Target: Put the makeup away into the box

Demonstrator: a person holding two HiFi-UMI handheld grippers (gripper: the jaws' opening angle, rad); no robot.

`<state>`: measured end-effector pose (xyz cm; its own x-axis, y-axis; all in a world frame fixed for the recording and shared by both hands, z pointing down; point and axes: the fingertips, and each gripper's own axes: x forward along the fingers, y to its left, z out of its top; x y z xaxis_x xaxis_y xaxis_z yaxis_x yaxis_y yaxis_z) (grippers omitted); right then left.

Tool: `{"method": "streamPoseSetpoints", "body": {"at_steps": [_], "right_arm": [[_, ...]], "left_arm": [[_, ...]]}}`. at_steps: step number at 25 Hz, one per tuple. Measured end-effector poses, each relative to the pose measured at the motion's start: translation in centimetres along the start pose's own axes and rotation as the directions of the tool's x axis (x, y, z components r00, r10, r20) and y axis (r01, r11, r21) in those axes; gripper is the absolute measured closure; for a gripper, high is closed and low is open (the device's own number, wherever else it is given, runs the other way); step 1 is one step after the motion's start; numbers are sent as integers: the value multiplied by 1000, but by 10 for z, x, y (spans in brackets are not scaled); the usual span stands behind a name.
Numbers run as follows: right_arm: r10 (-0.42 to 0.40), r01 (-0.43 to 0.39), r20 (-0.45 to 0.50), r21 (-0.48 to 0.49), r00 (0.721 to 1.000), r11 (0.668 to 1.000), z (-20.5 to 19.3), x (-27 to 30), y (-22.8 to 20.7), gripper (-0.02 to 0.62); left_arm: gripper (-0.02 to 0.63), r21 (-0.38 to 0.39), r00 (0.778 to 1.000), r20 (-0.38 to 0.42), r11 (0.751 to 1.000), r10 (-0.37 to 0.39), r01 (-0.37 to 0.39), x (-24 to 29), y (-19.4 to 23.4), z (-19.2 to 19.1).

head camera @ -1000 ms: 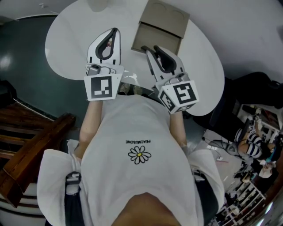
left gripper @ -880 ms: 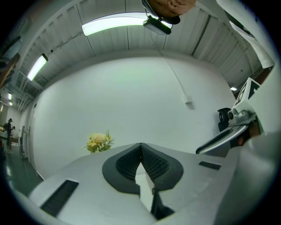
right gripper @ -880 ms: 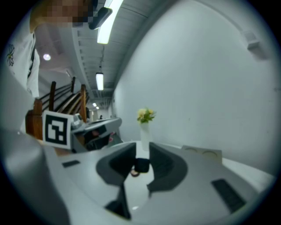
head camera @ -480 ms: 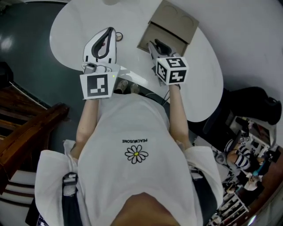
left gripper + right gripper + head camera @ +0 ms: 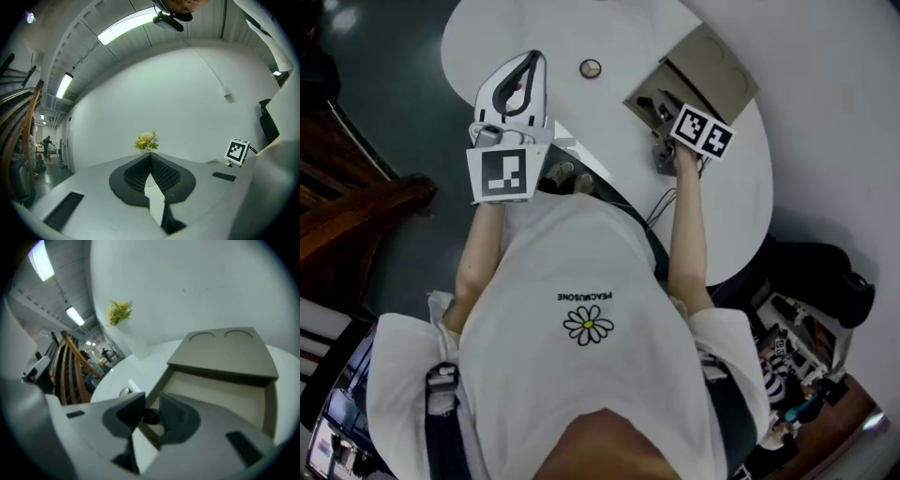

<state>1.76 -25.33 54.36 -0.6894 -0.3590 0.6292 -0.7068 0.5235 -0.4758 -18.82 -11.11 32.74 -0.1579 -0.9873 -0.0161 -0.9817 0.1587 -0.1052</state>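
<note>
1. Two claws show in the head view above a white oval tabletop [image 5: 487,37]. The left claw [image 5: 530,66] is at the left, and the right claw [image 5: 651,105] is at the open box [image 5: 712,70].
2. In its own view, the right claw [image 5: 151,411] has its jaws a little apart and pressed on a small dark makeup piece [image 5: 151,416]. The piece is too blurred to tell what kind it is.
3. The right claw tilts downward. The makeup piece it holds hangs over the near left edge of the box [image 5: 225,380], at the rim of the tray.
4. The box is tan cardboard. Its lid [image 5: 225,350] is folded back behind the tray and has two round outlines on it.
5. The left claw [image 5: 151,157] points level across the tabletop. Its jaws are closed tip to tip with nothing between them.
6. A small round piece [image 5: 591,67] lies flat on the tabletop, apart from the box and between the two claws. It also shows in the right gripper view [image 5: 125,391], to the left of the box.
7. A vase of yellow flowers [image 5: 119,311] stands on the far side of the tabletop.
</note>
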Motion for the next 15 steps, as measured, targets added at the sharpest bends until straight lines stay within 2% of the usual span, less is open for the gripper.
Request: {"method": "streamPoseSetpoints", "body": {"at_steps": [3, 8, 10, 12, 15], "right_arm": [[-19, 19, -23, -24, 1000, 1000, -5, 2, -4, 485], [-3, 7, -32, 121, 999, 993, -5, 5, -17, 485], [-20, 25, -37, 139, 999, 990, -9, 3, -26, 485], [-77, 81, -44, 100, 996, 992, -11, 1, -36, 482], [-227, 222, -76, -69, 971, 973, -19, -1, -51, 471]], "left_arm": [[586, 1, 999, -3, 999, 35, -35, -7, 10, 0], [586, 11, 999, -3, 999, 52, -52, -11, 11, -1], [586, 23, 999, -4, 999, 41, -41, -11, 6, 0], [586, 35, 1000, -2, 999, 26, -26, -9, -1, 1], [586, 38, 1000, 10, 999, 8, -9, -7, -7, 3]]}}
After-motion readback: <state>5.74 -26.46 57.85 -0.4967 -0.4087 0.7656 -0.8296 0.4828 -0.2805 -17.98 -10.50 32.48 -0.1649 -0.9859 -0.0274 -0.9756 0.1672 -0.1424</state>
